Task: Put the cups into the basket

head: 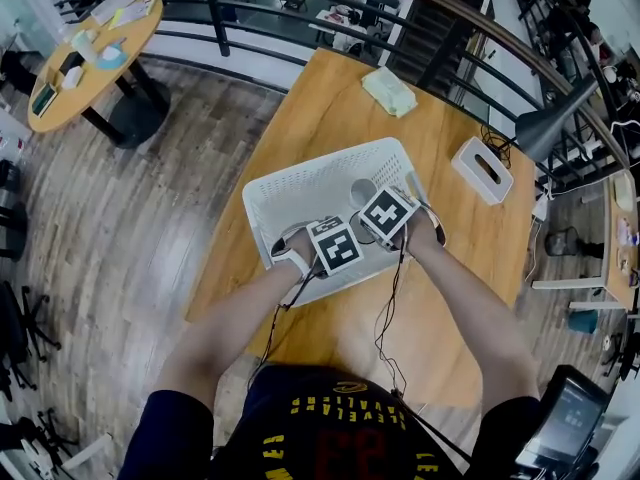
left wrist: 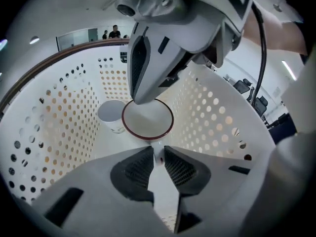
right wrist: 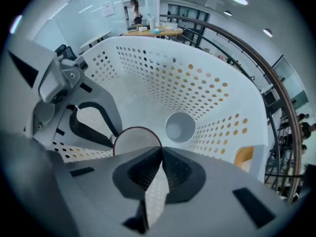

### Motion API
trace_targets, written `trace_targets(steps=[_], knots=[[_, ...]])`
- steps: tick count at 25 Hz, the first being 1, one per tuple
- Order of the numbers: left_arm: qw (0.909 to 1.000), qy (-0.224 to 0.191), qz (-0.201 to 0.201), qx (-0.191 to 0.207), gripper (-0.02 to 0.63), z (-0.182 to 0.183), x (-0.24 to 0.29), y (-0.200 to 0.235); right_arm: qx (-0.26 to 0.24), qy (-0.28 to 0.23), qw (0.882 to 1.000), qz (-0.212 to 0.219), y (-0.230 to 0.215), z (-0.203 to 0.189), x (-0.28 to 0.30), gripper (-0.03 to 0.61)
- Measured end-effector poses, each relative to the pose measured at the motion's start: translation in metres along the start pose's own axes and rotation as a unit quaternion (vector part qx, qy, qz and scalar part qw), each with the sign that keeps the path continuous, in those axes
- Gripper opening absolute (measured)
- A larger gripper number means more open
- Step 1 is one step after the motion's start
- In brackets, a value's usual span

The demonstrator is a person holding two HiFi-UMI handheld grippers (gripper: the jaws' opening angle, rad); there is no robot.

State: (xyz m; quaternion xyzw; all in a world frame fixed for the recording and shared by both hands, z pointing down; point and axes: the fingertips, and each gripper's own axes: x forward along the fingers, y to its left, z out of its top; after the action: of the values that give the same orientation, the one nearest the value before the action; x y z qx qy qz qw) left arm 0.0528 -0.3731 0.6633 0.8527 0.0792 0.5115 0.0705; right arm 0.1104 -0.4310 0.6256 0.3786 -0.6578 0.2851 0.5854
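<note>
A white perforated basket (head: 290,185) stands on the wooden table (head: 330,98). Both grippers reach down inside it. My left gripper (left wrist: 158,155) is shut on a small white lug, the handle of a white cup with a red rim (left wrist: 148,120). From the other side my right gripper (right wrist: 160,153) is shut on that cup's rim (right wrist: 137,141); its finger (left wrist: 139,70) shows coming down onto the far rim. The cup hangs low over the basket floor. A plain white cup (left wrist: 111,113) (right wrist: 180,126) (head: 361,193) stands upright on the floor beside it.
Basket walls (right wrist: 163,78) close in on all sides of the grippers. On the table behind the basket lie a pale green pack (head: 388,91) and a white tissue box (head: 482,169). A grey lamp (head: 557,120) stands at the right edge; a railing runs behind.
</note>
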Motion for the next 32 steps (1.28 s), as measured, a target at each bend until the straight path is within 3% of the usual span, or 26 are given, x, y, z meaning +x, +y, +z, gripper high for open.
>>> trace_targets(steps=[11, 17, 32], knots=[[0.9991, 0.032, -0.027, -0.007, 0.071, -0.015, 0.013, 0.005, 0.001, 0.045, 0.998, 0.043, 0.007, -0.004, 0.027, 0.025], [0.9968, 0.054, -0.042, -0.04, 0.071, -0.028, 0.025, 0.008, 0.004, 0.072, 0.994, 0.079, 0.013, 0.0, 0.047, 0.025], [0.9947, 0.071, -0.054, -0.051, 0.072, -0.04, 0.026, 0.004, -0.003, 0.064, 0.993, 0.103, 0.024, 0.003, 0.045, 0.026]])
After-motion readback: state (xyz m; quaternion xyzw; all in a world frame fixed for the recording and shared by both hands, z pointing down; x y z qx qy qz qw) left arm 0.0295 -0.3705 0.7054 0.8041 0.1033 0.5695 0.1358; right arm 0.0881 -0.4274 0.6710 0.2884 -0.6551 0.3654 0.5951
